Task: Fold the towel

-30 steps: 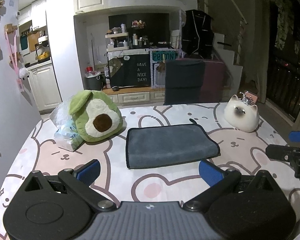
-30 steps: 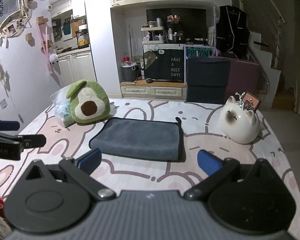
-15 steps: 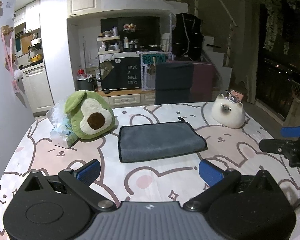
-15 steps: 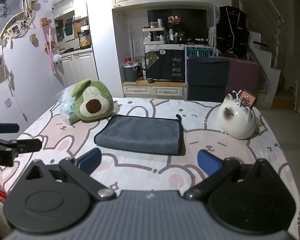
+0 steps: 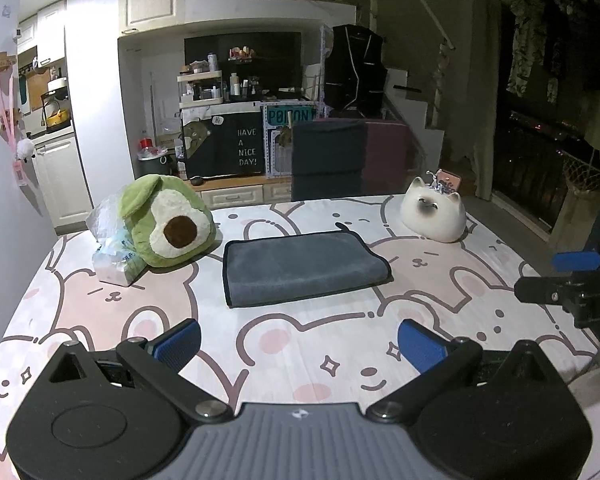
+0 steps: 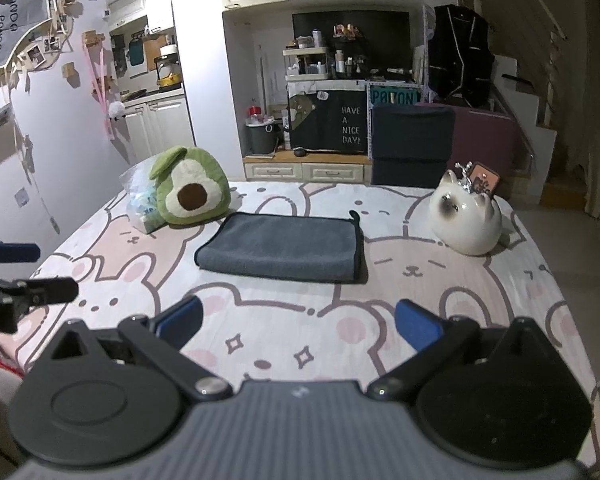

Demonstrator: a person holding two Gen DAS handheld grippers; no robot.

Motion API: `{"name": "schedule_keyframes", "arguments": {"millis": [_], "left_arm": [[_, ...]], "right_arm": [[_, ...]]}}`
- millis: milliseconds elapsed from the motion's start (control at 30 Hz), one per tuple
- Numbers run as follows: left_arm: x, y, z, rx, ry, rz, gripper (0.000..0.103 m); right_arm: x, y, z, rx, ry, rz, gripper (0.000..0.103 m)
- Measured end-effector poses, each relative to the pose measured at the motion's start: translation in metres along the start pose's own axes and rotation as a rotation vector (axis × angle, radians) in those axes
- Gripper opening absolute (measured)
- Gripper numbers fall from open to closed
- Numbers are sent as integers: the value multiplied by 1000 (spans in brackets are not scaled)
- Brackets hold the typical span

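A grey towel [image 5: 302, 266] lies folded into a flat rectangle on the middle of the table; it also shows in the right wrist view [image 6: 282, 246]. My left gripper [image 5: 300, 346] is open and empty, held back above the table's near side, well short of the towel. My right gripper [image 6: 298, 326] is open and empty too, also well back from the towel. The right gripper shows at the right edge of the left wrist view [image 5: 572, 280]. The left gripper shows at the left edge of the right wrist view [image 6: 16, 276].
An avocado plush [image 5: 166, 228] and a plastic bag [image 5: 114, 256] sit left of the towel. A white cat figurine [image 5: 434, 216] sits at the back right. The table has a rabbit-print cloth [image 5: 300, 332]. A dark chair [image 5: 328, 164] stands behind the table.
Both grippers have pulled back from the towel toward the table's near side, so the towel looks smaller and farther. The towel has not moved. Both stay open.
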State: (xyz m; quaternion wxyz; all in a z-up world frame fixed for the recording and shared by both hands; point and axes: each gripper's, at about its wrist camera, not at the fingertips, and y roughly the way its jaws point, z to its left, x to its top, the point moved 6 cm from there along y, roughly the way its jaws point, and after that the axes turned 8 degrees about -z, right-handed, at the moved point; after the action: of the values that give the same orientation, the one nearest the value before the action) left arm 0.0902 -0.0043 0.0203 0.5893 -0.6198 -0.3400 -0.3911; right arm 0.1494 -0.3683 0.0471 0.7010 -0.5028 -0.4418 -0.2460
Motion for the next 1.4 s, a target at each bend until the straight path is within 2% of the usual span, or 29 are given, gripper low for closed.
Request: {"name": "schedule_keyframes", "arguments": {"millis": [333, 633, 1067, 1400], "left_arm": [[-18, -12, 3, -13, -9, 13, 103], [-33, -11, 6, -19, -26, 23, 103], [-36, -13, 6, -31, -46, 4, 103], [-37, -14, 3, -18, -22, -9, 103]], "right_arm": [[-15, -22, 5, -4, 6, -8, 103], [-24, -25, 7, -4, 16, -13, 103], [-26, -27, 6, -20, 1, -76, 103], [-28, -27, 13, -11, -39, -79, 103]]}}
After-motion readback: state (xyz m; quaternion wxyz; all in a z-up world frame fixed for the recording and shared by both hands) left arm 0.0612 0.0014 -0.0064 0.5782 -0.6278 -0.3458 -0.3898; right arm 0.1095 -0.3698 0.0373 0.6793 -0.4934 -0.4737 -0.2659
